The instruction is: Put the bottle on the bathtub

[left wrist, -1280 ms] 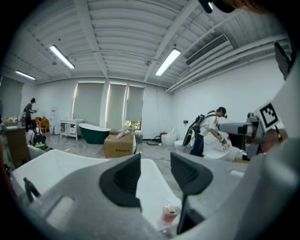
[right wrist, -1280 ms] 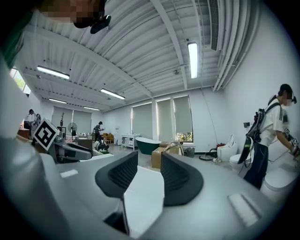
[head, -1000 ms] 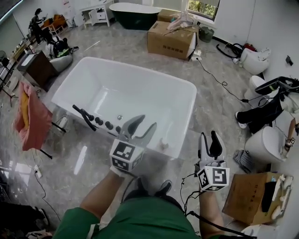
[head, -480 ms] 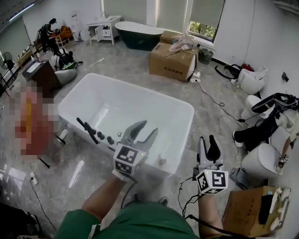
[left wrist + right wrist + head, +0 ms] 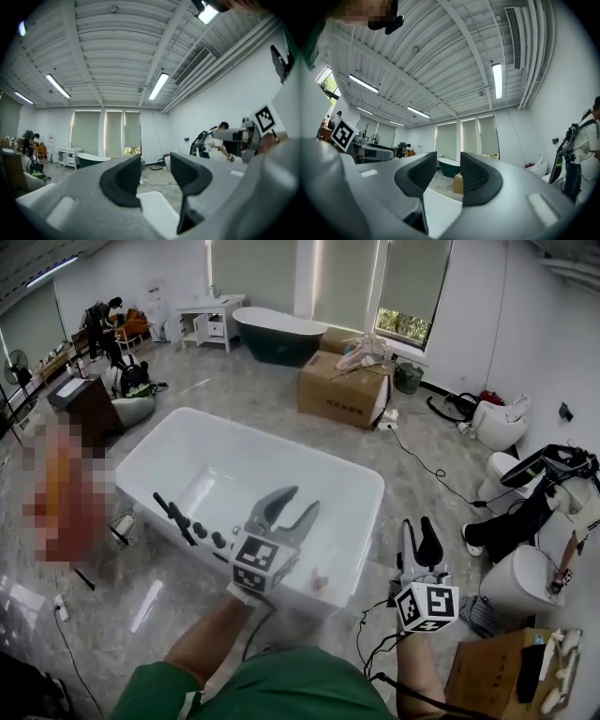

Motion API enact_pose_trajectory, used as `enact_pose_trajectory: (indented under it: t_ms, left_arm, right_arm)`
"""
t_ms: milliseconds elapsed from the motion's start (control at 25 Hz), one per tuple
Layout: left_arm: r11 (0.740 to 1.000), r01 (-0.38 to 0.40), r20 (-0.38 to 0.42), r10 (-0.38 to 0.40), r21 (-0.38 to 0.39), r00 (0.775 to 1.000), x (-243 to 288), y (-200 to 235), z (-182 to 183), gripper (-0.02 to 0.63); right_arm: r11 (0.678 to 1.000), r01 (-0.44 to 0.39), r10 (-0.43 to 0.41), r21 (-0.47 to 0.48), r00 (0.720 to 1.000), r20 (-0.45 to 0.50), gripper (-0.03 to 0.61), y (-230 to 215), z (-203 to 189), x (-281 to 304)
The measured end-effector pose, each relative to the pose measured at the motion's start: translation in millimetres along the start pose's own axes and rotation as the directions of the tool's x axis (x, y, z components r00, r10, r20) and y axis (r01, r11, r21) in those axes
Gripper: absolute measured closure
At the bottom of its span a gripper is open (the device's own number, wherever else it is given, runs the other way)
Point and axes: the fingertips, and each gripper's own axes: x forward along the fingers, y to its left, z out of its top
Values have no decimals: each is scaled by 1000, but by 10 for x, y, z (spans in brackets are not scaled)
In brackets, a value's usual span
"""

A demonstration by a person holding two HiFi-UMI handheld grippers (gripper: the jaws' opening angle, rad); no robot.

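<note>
The white bathtub (image 5: 356,474) fills the middle of the head view. A small pale bottle (image 5: 322,580) stands on its near rim, upright as far as I can tell. My left gripper (image 5: 287,507) hovers over that near rim, just left of the bottle, open and empty. In the left gripper view its jaws (image 5: 154,164) stand apart with only the room between them. My right gripper (image 5: 419,538) is held off the tub's near right corner, pointing up. Its jaws (image 5: 449,171) stand narrowly apart with nothing in them.
A black faucet with knobs (image 5: 183,519) sits on the tub's near left rim. Cardboard boxes (image 5: 345,390) and a dark green tub (image 5: 277,334) stand at the back. Toilets (image 5: 525,582), a box (image 5: 502,671) and floor cables (image 5: 422,460) are on the right.
The head view has tilted up, showing more of the far room. Both grippers keep nearly the same pose and stay empty; the bottle stays on the rim.
</note>
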Motion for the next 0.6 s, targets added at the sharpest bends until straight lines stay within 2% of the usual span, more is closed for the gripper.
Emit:
enact_pose_trajectory:
  t_ms: [200, 600]
  left_arm:
    - [1000, 2, 0, -2, -6, 1000, 49, 8, 3, 422]
    - [1000, 3, -2, -3, -9, 1000, 226, -14, -1, 422]
  right_arm:
    - [1000, 3, -4, 26, 1000, 26, 424, -34, -15, 28]
    - [1000, -21, 21, 18, 1000, 6, 425, -141, -98, 164]
